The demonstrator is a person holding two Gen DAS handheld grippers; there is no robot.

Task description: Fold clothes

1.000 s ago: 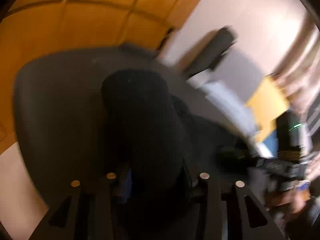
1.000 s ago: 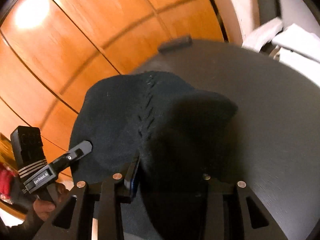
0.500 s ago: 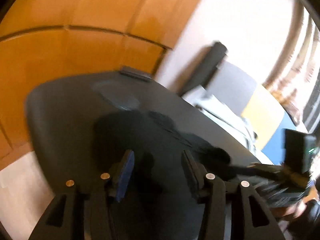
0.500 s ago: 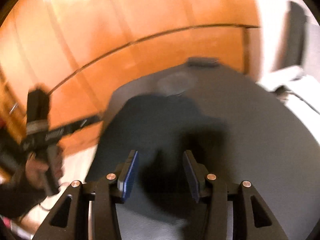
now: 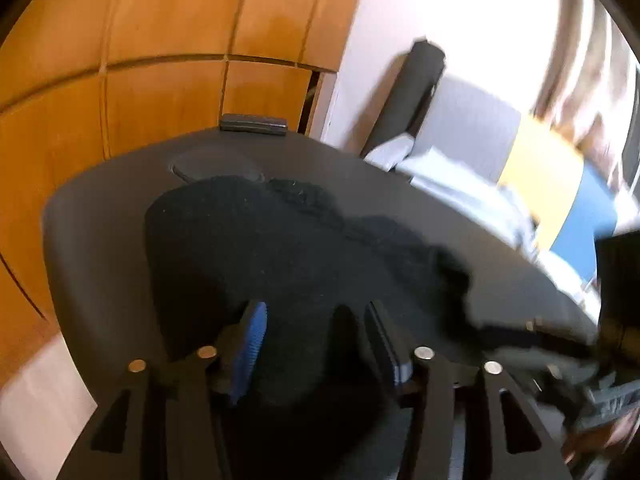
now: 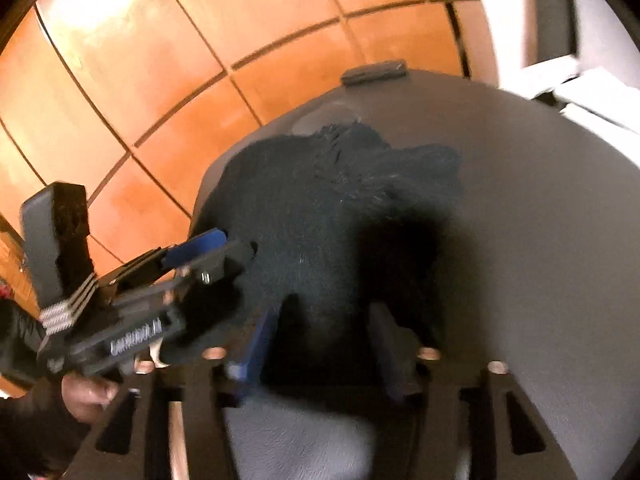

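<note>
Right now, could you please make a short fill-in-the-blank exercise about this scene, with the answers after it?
1. The black garment lies on a dark ____ table.
2. The left gripper has its jaws ____.
3. One finger pad of the right gripper is ____ in colour.
4. The wall panels behind the table are made of ____.

Answers: grey; open; blue; wood

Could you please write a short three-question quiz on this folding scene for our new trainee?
1. True or false: the black garment lies on the dark round table.
2. Which stands open: A) only the left gripper, B) only the right gripper, C) both?
3. Fill in: the wall behind the table is panelled in ____.

Key: 1 true. 2 C, since both pairs of jaws stand apart over the cloth. 3 wood.
</note>
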